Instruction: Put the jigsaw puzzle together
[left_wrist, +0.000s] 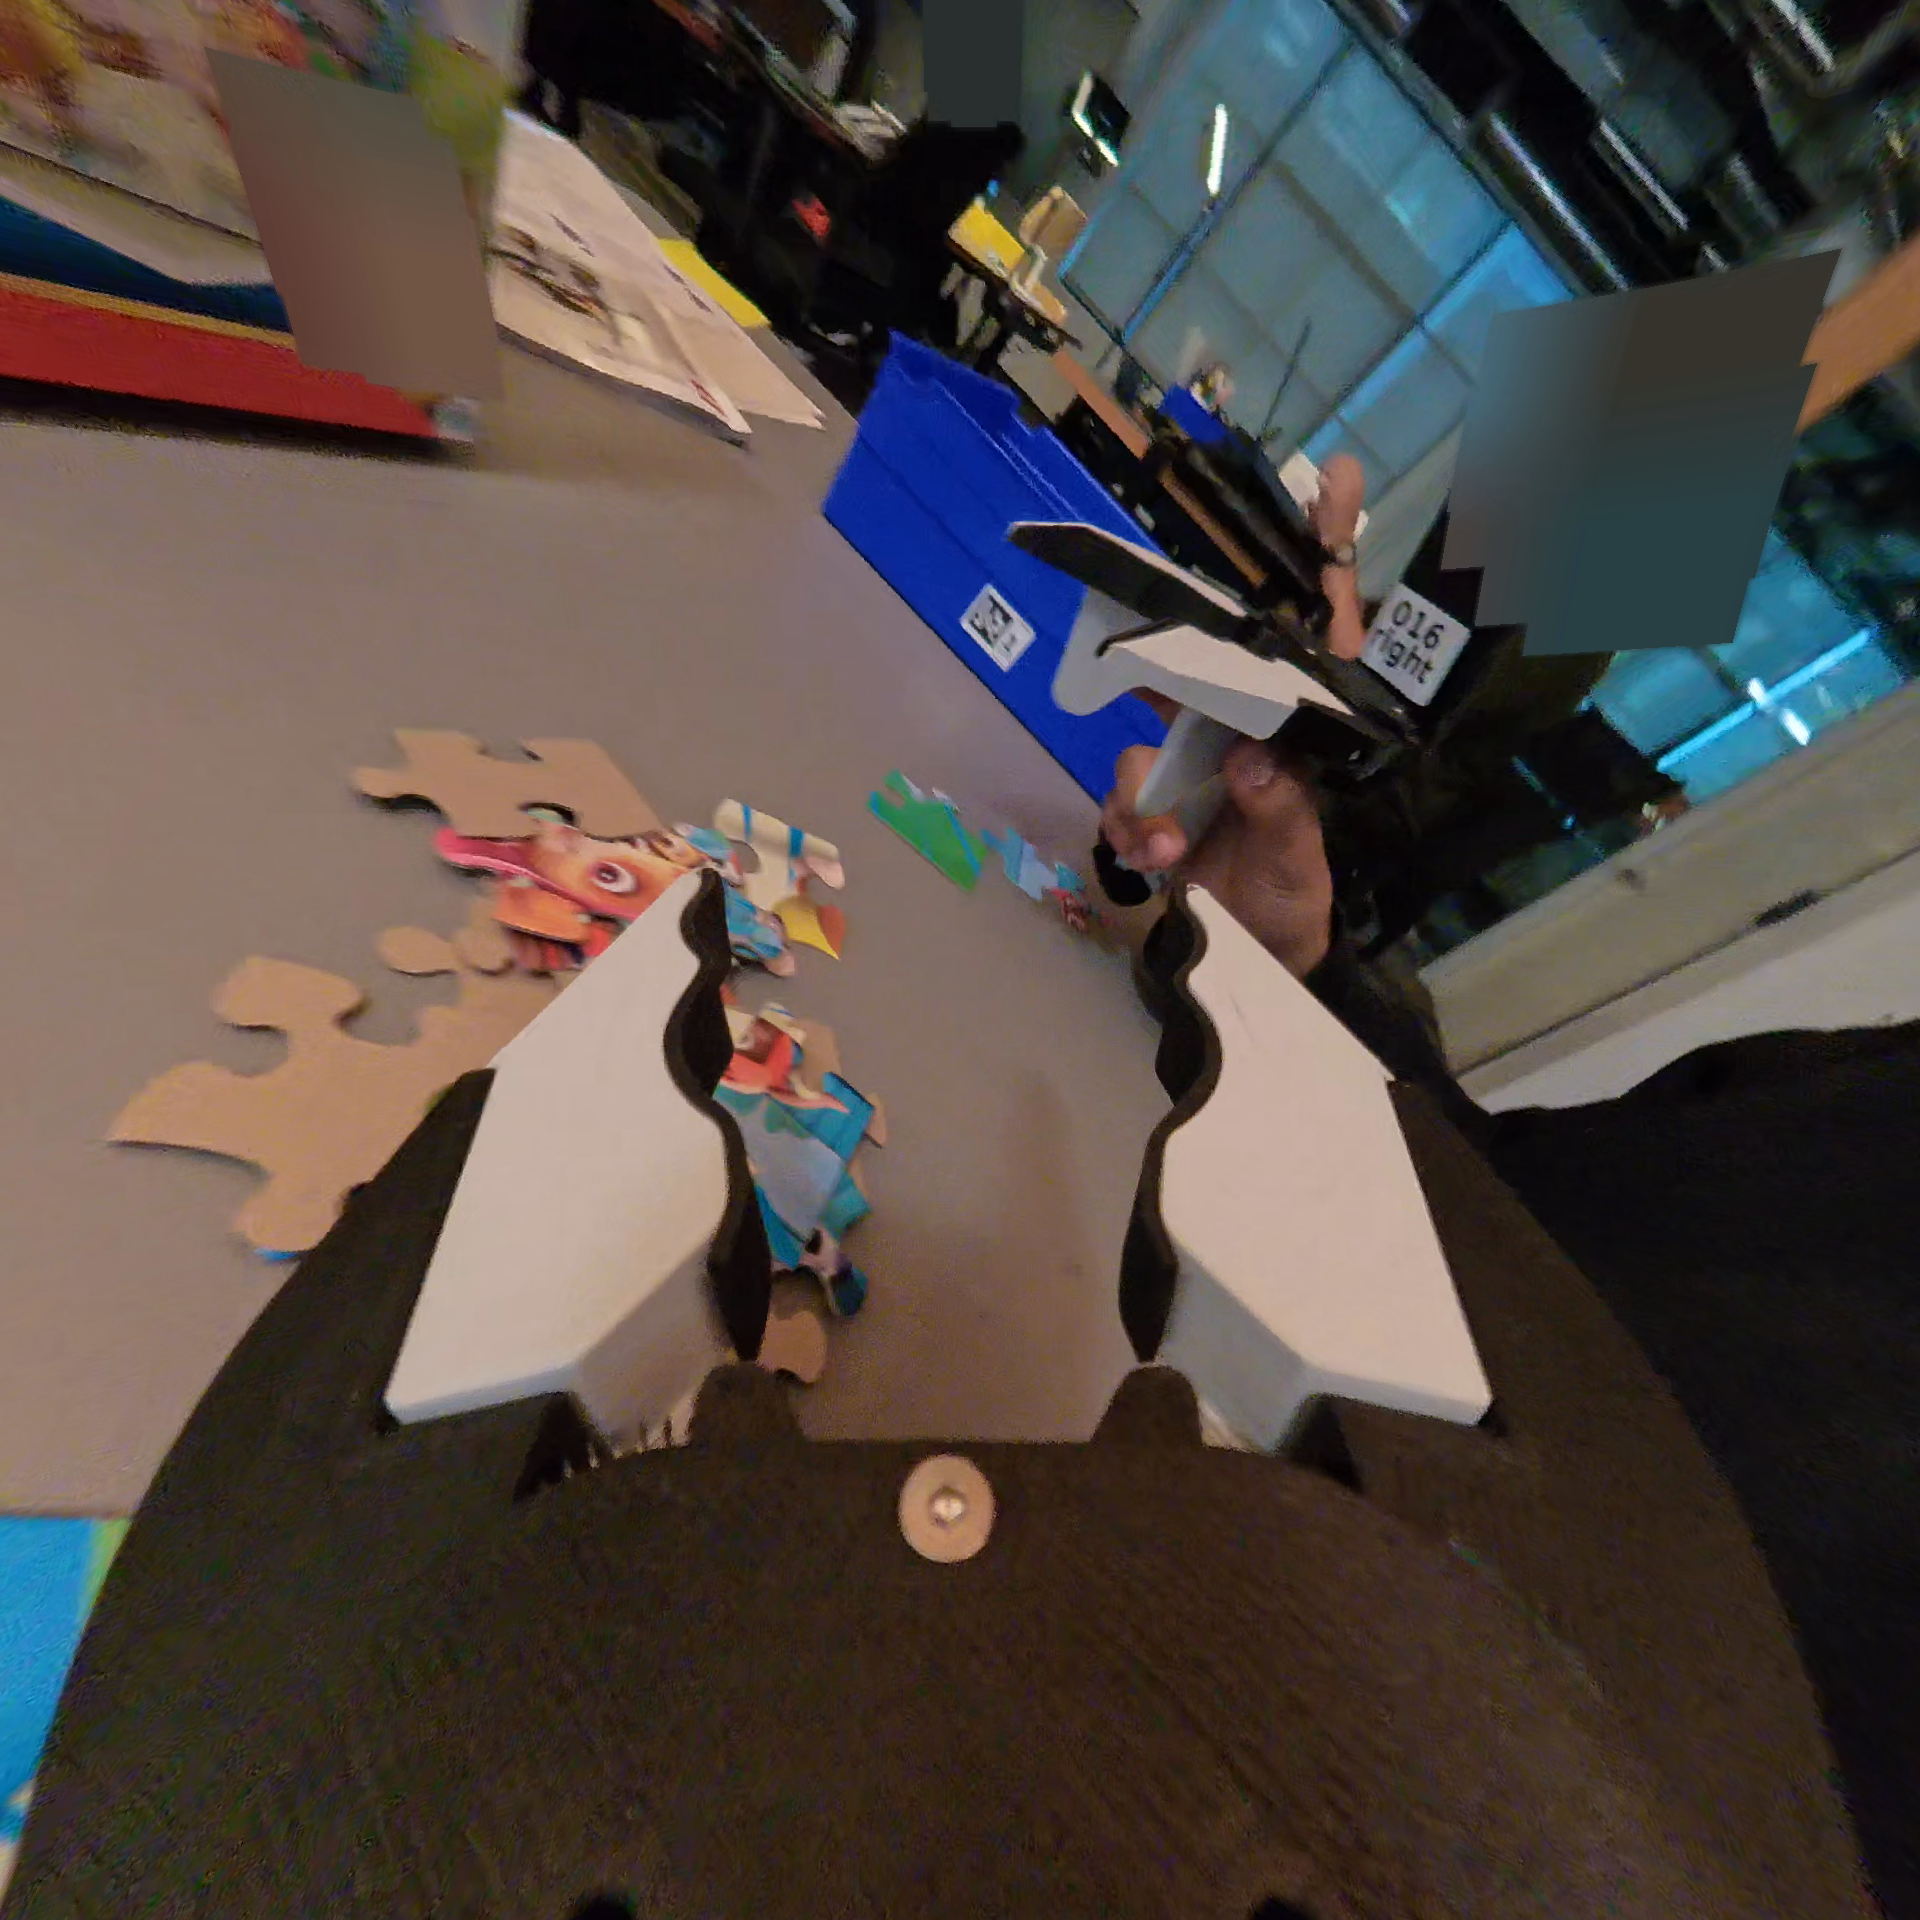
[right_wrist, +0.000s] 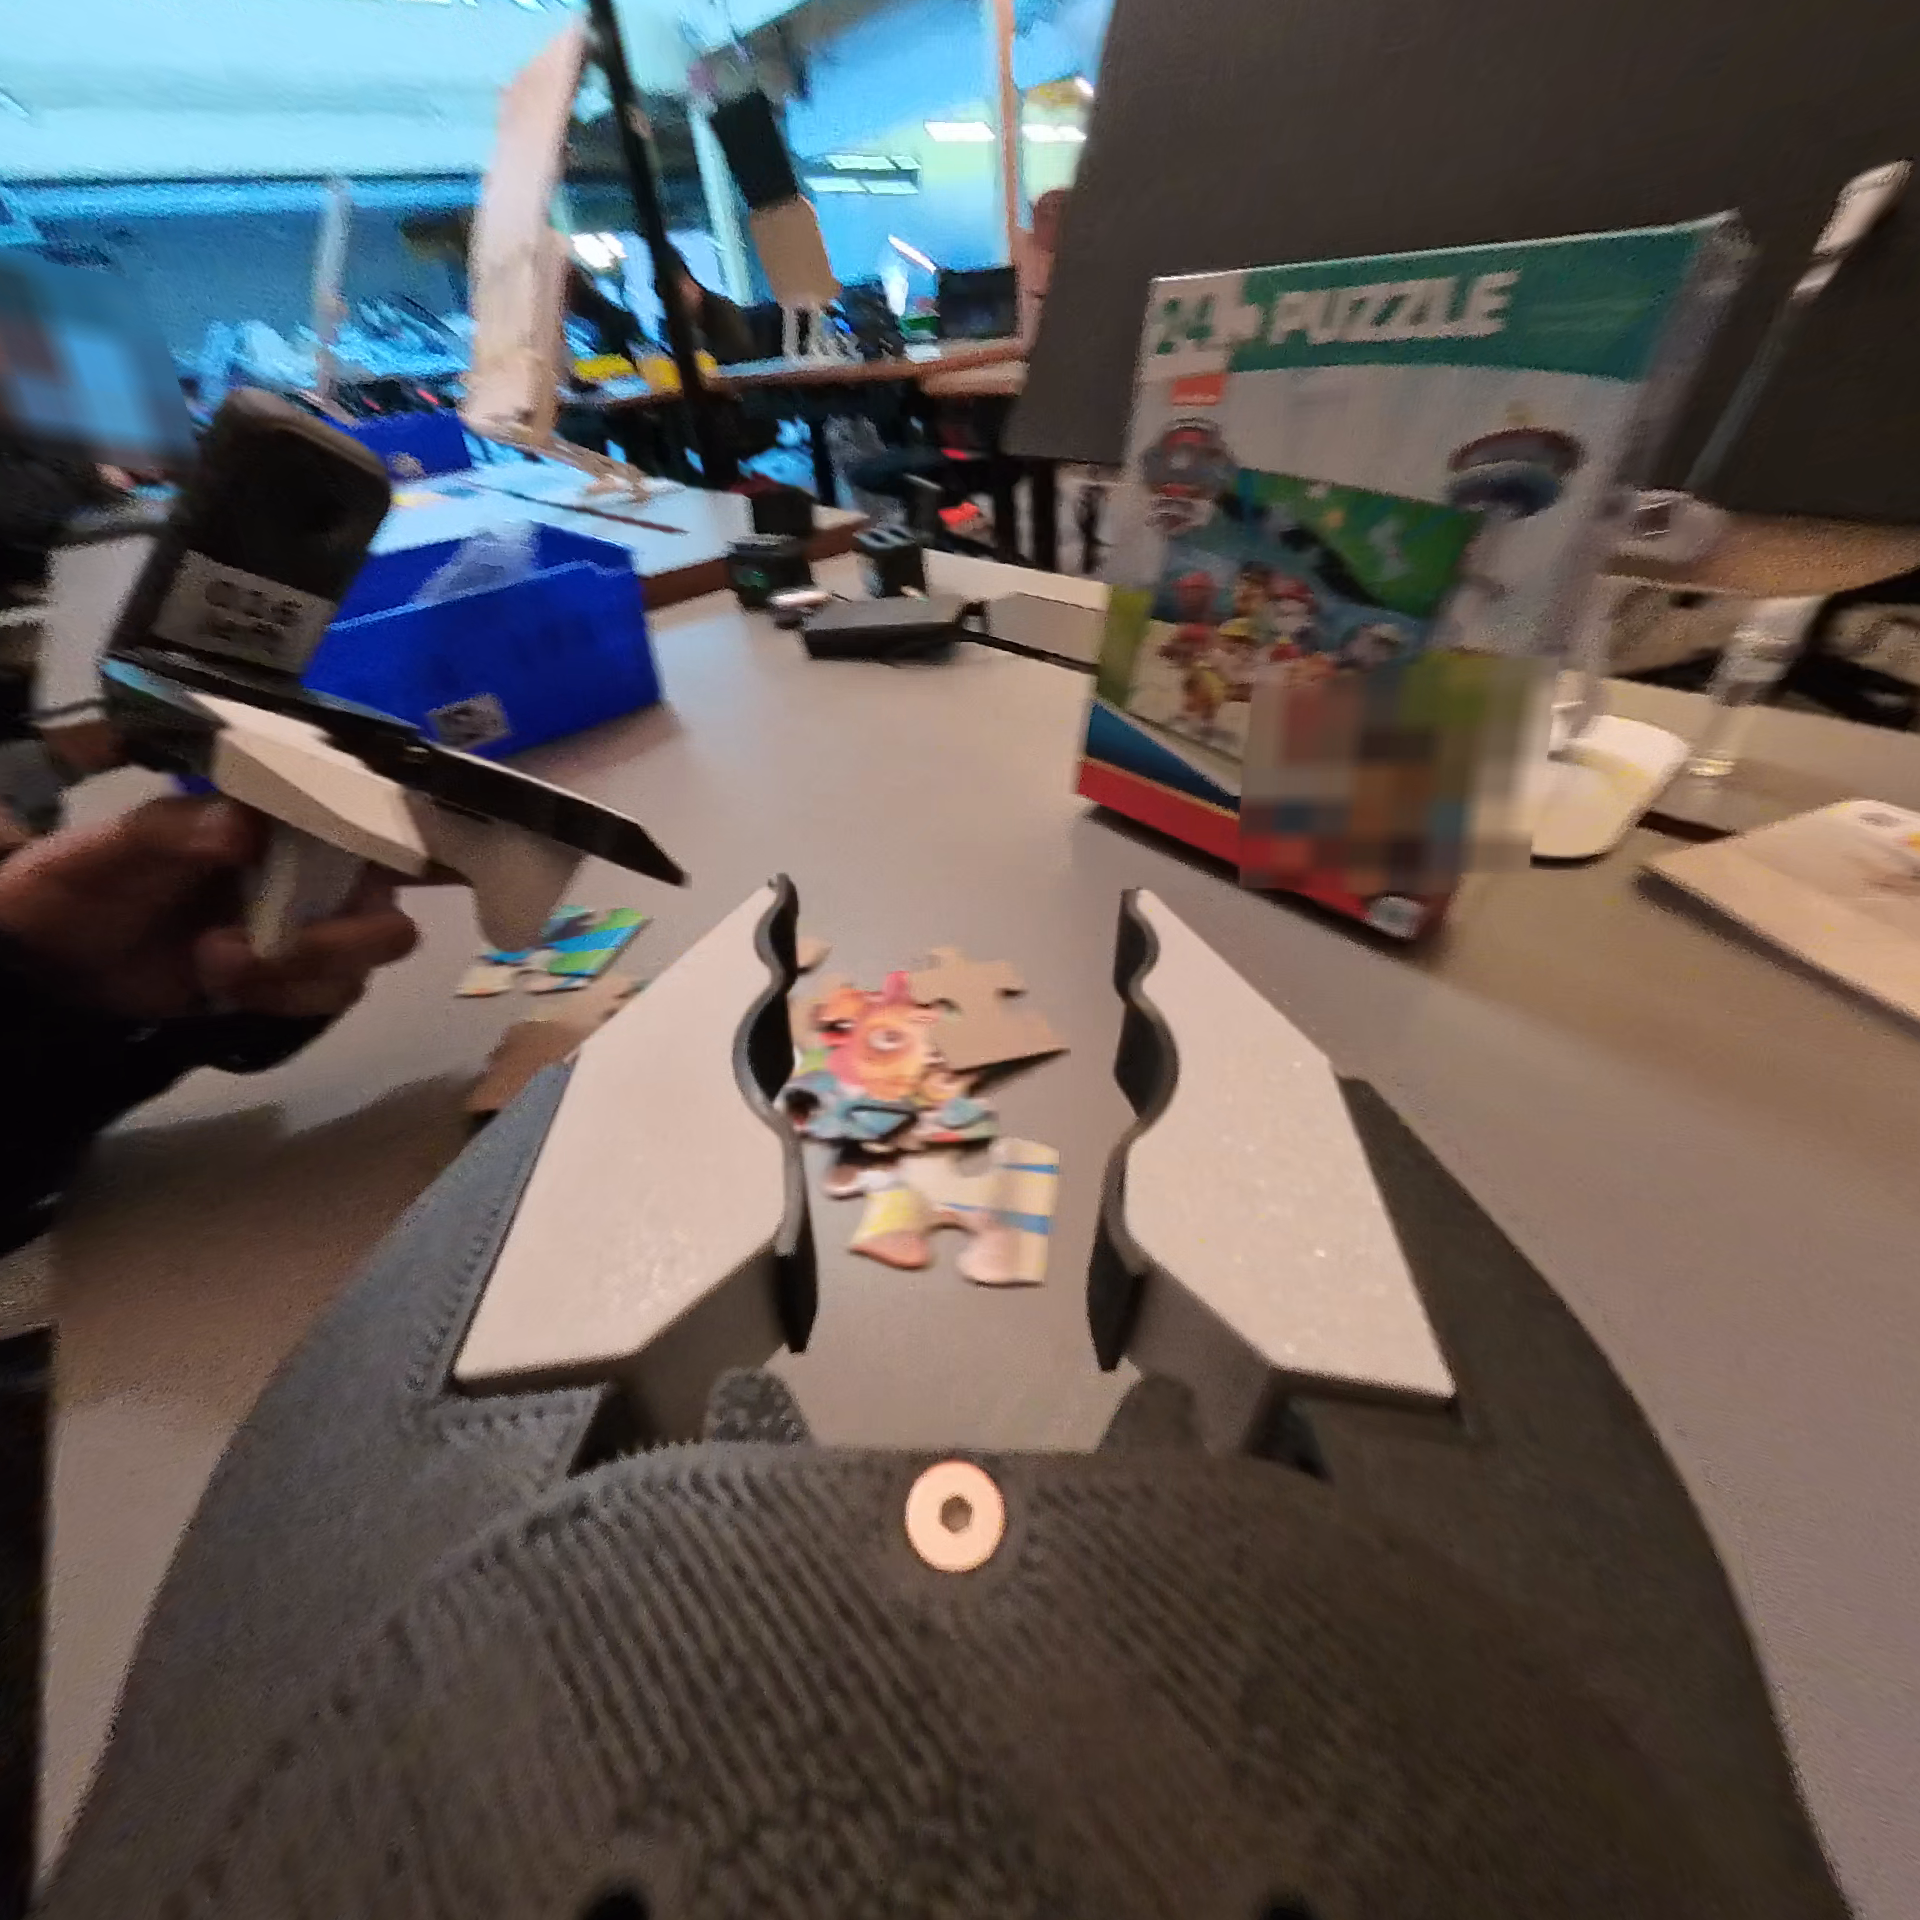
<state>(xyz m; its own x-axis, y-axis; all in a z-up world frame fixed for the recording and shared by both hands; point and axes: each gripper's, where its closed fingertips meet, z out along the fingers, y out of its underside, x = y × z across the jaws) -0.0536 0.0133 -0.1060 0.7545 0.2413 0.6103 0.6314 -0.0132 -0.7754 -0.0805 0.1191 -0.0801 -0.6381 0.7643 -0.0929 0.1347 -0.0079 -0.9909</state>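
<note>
Left wrist view, left gripper (left_wrist: 940, 914) spread wide above flat-lying puzzle pieces (left_wrist: 582, 873), right gripper (right_wrist: 951, 914) likewise spread, nothing pinched

Blue bin (left_wrist: 940, 499), puzzle box (right_wrist: 1382, 540).

Both views are dim indoor scenes under a cool, bluish cast. Light enters from glass panels (left_wrist: 1299, 239) beyond the jaws and from ceiling lamps (right_wrist: 862, 166) far ahead of them. Soft shadows lie on the grey table (right_wrist: 883, 790) under the puzzle pieces (right_wrist: 904, 1101) between the jaws. Motion blur smears the whole background, the puzzle box (right_wrist: 1351, 540) right of the jaws included. Wide-angle distortion bends straight lines near the frame edges. No strong glare appears.
</note>
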